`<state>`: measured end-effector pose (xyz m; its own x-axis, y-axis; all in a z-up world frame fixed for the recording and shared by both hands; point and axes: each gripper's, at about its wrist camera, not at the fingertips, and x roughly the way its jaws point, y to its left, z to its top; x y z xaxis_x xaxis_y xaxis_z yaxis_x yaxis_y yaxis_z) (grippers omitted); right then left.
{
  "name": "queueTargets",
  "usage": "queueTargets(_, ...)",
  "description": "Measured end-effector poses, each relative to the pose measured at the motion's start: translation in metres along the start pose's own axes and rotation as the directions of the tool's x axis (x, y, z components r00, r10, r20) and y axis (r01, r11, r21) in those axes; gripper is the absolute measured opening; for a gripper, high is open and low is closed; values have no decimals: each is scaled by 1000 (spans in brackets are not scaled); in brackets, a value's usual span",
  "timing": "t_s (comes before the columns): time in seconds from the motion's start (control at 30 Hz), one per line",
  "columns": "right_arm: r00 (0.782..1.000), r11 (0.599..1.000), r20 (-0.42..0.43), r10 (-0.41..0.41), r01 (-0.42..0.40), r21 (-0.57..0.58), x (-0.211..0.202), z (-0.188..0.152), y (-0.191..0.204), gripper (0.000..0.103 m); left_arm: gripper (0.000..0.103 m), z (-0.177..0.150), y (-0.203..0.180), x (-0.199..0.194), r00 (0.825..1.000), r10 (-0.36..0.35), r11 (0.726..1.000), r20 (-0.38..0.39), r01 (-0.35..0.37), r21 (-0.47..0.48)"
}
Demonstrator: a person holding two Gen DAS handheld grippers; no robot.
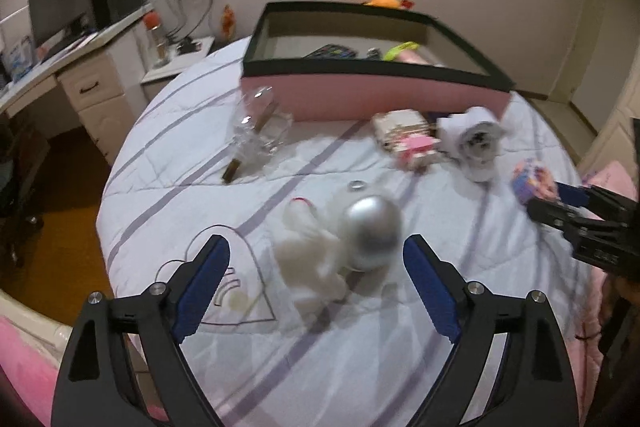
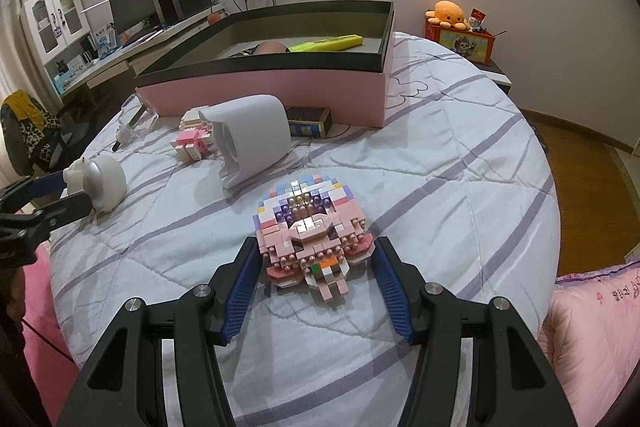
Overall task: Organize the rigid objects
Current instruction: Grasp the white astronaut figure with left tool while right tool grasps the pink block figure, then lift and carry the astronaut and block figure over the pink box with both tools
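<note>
Nearest my right camera, the right gripper (image 2: 316, 269) stands with its blue-padded fingers apart, one on each side of the pink and pastel brick-built figure (image 2: 310, 231), which lies on the white quilt with lilac stripes (image 2: 440, 163); I cannot tell whether the pads touch the bricks. Beyond it a white rounded plastic housing (image 2: 252, 139) lies on its side, touching a smaller pink and cream brick model (image 2: 192, 139), with a dark blue printed carton (image 2: 308, 121) just behind. The large pink box with a black rim (image 2: 280, 91) sits further back and holds a yellow-green elongated tool (image 2: 326, 43). In my left view, the left gripper (image 1: 316, 259) is also spread wide, above a blurred white figurine with a silver dome (image 1: 340, 239) resting on the quilt between the fingers, apart from both pads. A clear glass bottle with a brown stopper (image 1: 256, 135) lies near the box's front wall.
</note>
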<state>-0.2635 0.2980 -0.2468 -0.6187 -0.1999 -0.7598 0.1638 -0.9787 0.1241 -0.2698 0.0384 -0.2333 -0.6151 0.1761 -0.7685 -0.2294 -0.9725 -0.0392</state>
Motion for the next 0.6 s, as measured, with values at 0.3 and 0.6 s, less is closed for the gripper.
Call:
queueTargets(0.3, 1000, 1000, -3, -3, 3, -8, 3, 3, 0, 58, 85, 6, -5, 22, 1000, -21, 998, -4, 21, -58)
queueTargets(0.6, 1000, 1000, 3, -1, 1, -8, 6, 6, -1, 59, 74, 6, -6, 23, 999, -43, 998, 5, 43, -41)
